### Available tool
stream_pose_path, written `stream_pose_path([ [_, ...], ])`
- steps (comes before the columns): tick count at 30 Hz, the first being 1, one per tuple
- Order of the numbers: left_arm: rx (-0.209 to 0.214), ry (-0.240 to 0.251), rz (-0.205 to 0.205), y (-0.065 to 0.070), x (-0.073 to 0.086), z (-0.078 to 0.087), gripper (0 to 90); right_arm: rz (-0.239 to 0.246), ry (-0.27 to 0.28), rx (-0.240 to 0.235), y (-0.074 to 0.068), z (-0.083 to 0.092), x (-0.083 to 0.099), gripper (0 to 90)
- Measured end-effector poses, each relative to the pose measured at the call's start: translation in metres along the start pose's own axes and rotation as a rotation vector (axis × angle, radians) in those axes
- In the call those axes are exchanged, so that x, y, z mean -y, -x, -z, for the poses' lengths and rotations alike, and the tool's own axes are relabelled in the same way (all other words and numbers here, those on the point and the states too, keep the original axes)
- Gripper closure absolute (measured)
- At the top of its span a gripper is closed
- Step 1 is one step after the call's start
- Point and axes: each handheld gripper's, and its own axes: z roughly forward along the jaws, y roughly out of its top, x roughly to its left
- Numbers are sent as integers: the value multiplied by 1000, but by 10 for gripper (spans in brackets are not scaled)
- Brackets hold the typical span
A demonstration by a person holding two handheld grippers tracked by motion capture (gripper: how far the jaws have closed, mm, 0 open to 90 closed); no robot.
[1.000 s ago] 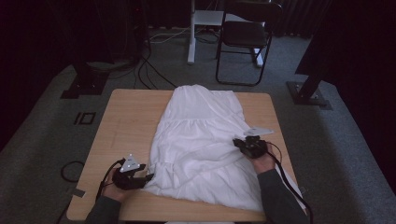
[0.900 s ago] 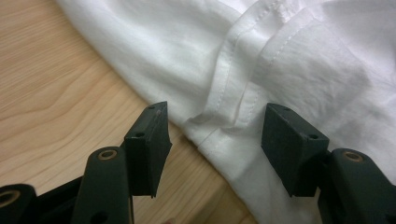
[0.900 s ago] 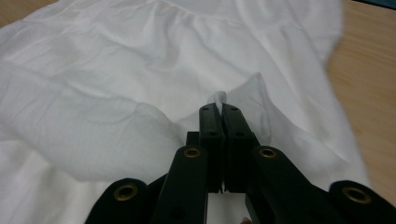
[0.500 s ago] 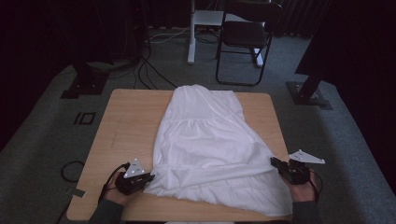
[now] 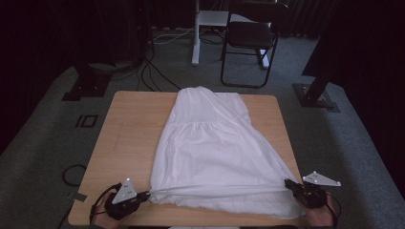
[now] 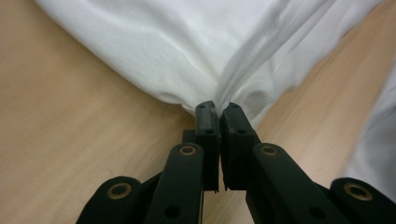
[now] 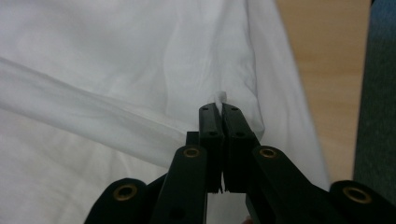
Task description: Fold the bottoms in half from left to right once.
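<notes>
A white dress (image 5: 215, 143) lies flat on the wooden table (image 5: 129, 129), its narrow top at the far edge and its wide hem near me. My left gripper (image 5: 144, 194) is at the hem's left corner, shut on a pinch of the cloth (image 6: 177, 46), with its jaws (image 6: 218, 106) pressed together on it. At the table's near right corner my right gripper (image 5: 288, 182) is shut on the hem's right end (image 7: 116, 56), a tuft of cloth showing above the jaws (image 7: 219, 108). A taut ridge of fabric (image 5: 219, 189) runs between the two grippers.
The dress covers the table's middle and right; bare wood shows on the left. The right gripper hangs at the table's right edge over grey carpet (image 5: 353, 143). A black chair (image 5: 250, 36), two stand bases (image 5: 86, 88) (image 5: 315, 95) and floor cables (image 5: 71, 174) surround the table.
My right gripper has moved from the dress's right side out to the near right corner, drawing cloth with it. The left gripper shifted slightly left at the hem, and a taut ridge formed between them.
</notes>
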Motion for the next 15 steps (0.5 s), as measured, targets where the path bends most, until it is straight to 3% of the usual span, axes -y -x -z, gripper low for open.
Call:
stream_pose_path([
  [1, 0, 0, 0, 0, 0, 0, 872, 0, 0, 0, 0, 0, 0, 878],
  [2, -8, -35, -3, -1, 0, -12, 872, -4, -23, 2, 0, -5, 4, 877],
  [4, -27, -51, 4, -5, -2, -24, 872, -2, -93, 10, -2, -23, 13, 876],
  [7, -63, -58, 1, -9, -7, -28, 873, 3, -91, -1, -3, -32, 13, 876],
  [8, -104, -65, -1, -13, -12, -33, 873, 3, -89, 0, -3, -34, 11, 876],
  [13, -162, -75, 0, -24, -19, -40, 873, 28, -82, 14, -3, -43, 5, 876],
  [14, -201, -79, 14, -37, -25, -47, 873, 29, -74, 14, -4, -47, 2, 877],
  [15, -214, -82, 16, -41, -27, -49, 873, 37, -60, 12, -5, -57, -6, 876],
])
